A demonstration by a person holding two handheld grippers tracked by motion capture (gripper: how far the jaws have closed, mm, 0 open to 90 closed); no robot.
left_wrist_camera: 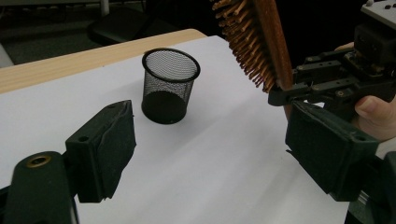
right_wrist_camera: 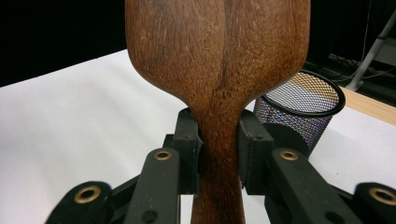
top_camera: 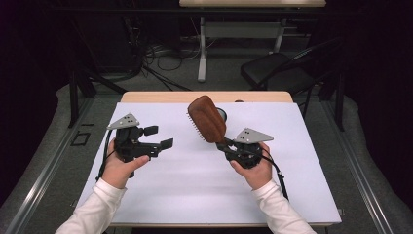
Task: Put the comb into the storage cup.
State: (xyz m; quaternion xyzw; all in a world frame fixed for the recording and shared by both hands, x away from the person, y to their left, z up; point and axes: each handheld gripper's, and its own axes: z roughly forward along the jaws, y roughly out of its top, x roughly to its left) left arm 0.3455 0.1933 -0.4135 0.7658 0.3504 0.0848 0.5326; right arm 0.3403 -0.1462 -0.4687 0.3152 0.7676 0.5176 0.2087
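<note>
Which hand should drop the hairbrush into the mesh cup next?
Right. Its tool is clamped on the hairbrush handle, with the mesh cup just beyond. The left tool is open and empty.

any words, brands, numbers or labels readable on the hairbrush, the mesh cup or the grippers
None: no text can be read in any of the three views.
Brown wooden hairbrush: bare wood grain, no brand mark.
Black wire-mesh cup: no label.
Right gripper and left gripper: plain black jaws, no lettering.
White sheet on the table: blank.

No readable text, labels or numbers.
</note>
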